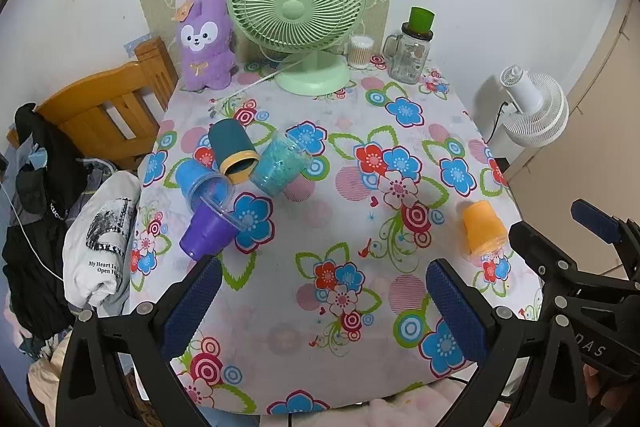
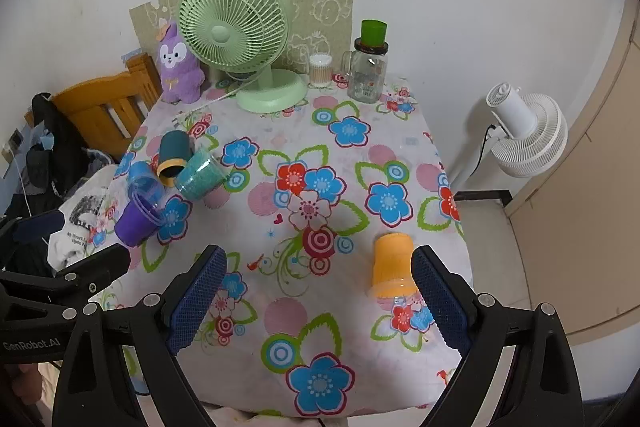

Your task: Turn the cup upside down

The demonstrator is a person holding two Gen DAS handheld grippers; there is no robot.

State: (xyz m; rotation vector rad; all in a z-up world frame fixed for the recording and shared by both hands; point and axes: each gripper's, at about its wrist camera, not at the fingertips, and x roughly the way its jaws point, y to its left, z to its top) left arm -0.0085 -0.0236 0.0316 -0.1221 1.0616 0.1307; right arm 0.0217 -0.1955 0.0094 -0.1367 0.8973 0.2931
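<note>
Orange cup (image 2: 391, 265) inverted on surface (image 2: 340, 163), well right of purple cup (image 2: 134, 223). Right claw (image 2: 320, 301) agape, empty, inner pad just beside cup; nearer. Left claw (image 1: 324, 311) agape, empty, cup to its right.

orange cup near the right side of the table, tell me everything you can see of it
The orange cup looks like translucent plastic, tapered, with a clear band at its wide rim. It appears to stand upside down on the floral tablecloth, wide rim down and narrow base up, near the table's right edge, apart from the other cups. The open right hand-held gripper has one blue pad right beside it; contact cannot be told.
</note>
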